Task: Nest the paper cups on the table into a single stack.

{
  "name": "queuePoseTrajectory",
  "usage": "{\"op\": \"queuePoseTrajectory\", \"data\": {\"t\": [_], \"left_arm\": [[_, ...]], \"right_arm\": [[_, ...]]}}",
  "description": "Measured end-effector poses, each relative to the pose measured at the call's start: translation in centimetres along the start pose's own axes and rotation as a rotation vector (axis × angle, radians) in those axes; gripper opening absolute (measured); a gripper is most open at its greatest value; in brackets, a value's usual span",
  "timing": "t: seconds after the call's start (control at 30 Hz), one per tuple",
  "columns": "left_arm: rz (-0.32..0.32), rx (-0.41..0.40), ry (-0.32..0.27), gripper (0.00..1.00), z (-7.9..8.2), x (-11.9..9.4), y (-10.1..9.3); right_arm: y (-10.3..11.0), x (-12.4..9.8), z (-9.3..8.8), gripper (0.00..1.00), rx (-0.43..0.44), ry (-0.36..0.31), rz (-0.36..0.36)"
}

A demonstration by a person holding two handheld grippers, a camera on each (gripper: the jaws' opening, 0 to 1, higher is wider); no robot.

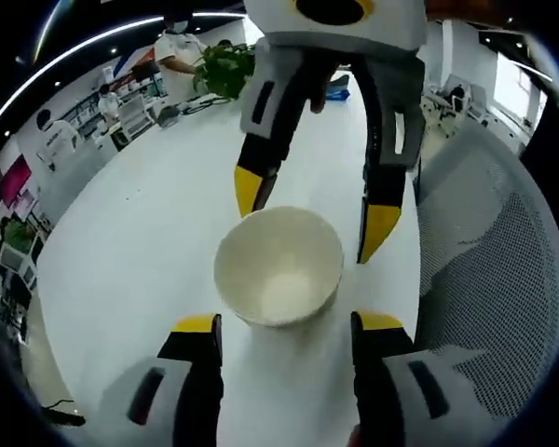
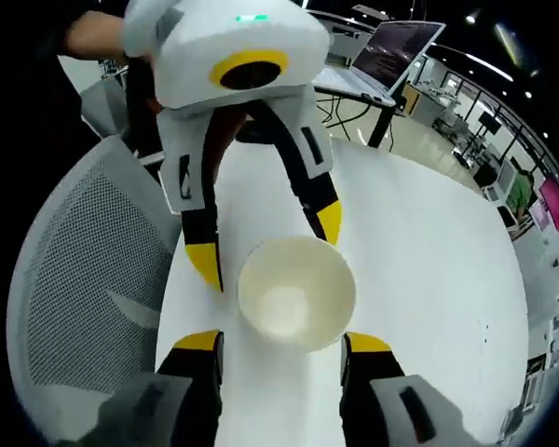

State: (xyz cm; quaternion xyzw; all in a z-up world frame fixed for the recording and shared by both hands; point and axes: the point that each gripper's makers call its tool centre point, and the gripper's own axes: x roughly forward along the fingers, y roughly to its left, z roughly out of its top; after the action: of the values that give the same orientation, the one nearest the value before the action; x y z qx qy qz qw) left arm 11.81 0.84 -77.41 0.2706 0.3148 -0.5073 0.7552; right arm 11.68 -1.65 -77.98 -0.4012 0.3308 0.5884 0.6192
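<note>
My left gripper view looks steeply down from close above the white table [image 1: 121, 261], with the paper cup [image 1: 278, 265] at frame centre. My right gripper view faces it from the opposite side, seemingly equally near. Both share the cup [image 2: 296, 291], table [image 2: 429, 261] and mesh chair [image 1: 494, 279].

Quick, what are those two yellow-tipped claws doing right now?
Left gripper: open, jaws either side of the paper cup.
Right gripper: open around the same cup.

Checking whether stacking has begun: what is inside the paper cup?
The paper cup looks empty: bare white wall and bottom, no rim of a second cup inside. The table under its base is covered.
</note>
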Motion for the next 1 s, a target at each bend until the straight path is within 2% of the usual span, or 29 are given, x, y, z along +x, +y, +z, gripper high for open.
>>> {"op": "queuePoseTrajectory", "data": {"t": [0.1,0.2,0.47,0.6,0.73,0.77,1.0], "left_arm": [[-0.008,0.016,-0.005,0.48,0.5,0.3,0.0],[-0.020,0.007,0.009,0.45,0.4,0.8,0.2],[-0.030,0.006,-0.003,0.43,0.8,1.1,1.0],[-0.028,0.005,-0.013,0.43,1.4,1.4,2.2],[-0.029,0.022,-0.014,0.43,2.3,1.8,4.0],[-0.032,0.027,-0.009,0.43,2.4,2.2,5.4],[-0.028,0.047,-0.009,0.43,3.9,4.0,9.8]], "right_arm": [[-0.6,1.1,-0.3,0.45,0.013,-0.001,-0.007],[-0.5,0.8,0.2,0.37,0.040,-0.024,-0.003],[-1.6,0.4,-0.2,0.34,0.040,-0.031,0.001],[-3.1,0.2,-0.5,0.34,0.042,-0.034,-0.006],[-4.6,0.0,-0.6,0.34,0.048,-0.035,-0.024],[-5.0,-0.1,-0.6,0.34,0.048,-0.034,-0.028],[-10.3,-0.7,-1.3,0.34,0.092,-0.046,-0.076]]}}
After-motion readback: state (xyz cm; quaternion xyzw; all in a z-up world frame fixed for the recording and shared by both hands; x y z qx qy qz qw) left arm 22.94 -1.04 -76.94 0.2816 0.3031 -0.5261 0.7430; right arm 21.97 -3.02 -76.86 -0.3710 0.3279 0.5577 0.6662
